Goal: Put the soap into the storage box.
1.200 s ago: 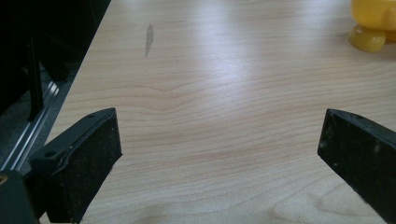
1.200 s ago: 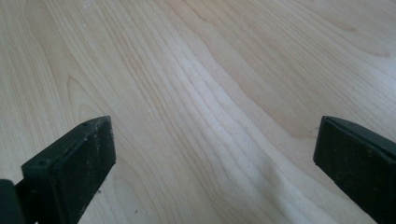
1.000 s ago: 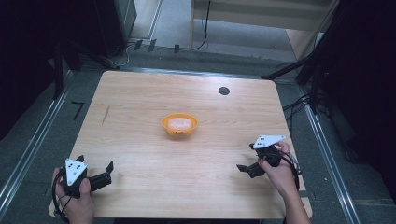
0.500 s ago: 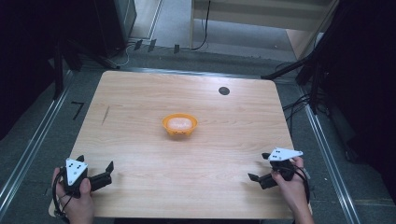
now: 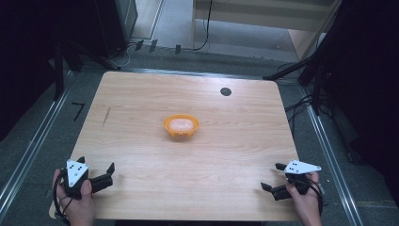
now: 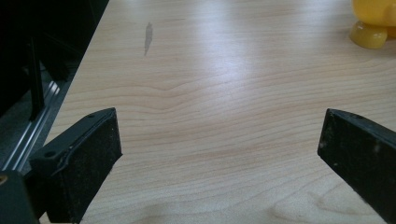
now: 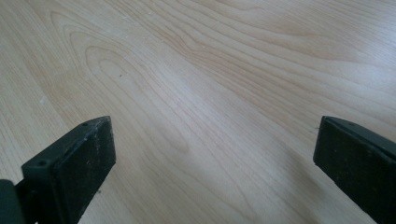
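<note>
Three cameras on one table: one overhead, one on each pair of tongs

From above our side, we look forward and down across the whole table [image 5: 141,122], with the left tongs [image 5: 96,172] and right tongs [image 5: 274,176] at its near corners. The left tongs view sits low and close to the wood, looking out between wide-apart jaws toward the orange bowl [image 6: 373,21], which the high view shares [image 5: 181,126]. The right tongs view faces down on bare wood between its spread jaws.
</note>
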Demonstrator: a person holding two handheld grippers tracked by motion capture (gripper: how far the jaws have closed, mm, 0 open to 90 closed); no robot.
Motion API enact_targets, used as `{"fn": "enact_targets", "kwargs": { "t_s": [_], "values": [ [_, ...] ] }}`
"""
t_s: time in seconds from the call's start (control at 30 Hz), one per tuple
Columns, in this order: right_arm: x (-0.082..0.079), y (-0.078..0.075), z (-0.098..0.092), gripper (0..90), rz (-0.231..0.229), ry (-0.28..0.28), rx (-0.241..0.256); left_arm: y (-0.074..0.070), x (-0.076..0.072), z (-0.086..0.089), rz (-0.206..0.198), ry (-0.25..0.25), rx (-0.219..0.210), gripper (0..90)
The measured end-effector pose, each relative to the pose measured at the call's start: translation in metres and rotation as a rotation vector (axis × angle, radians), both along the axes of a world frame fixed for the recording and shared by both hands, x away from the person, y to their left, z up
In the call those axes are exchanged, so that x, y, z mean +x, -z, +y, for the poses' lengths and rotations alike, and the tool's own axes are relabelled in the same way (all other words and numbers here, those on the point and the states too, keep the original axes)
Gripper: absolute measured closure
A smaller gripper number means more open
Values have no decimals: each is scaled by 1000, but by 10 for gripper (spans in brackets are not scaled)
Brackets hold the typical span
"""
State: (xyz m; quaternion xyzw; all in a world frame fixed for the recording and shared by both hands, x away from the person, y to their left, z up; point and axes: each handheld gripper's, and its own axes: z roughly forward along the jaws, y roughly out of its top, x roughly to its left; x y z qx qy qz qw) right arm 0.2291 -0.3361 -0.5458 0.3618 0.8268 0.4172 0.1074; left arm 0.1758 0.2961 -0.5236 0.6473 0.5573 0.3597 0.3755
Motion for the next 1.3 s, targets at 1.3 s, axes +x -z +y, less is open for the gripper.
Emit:
{"fn": "enact_targets", "kwargs": {
  "t_s": [1.3],
  "values": [
    [-43,11,-58,0,-81,162,109,0,2,0,18,7,-3,0]
  ]
}}
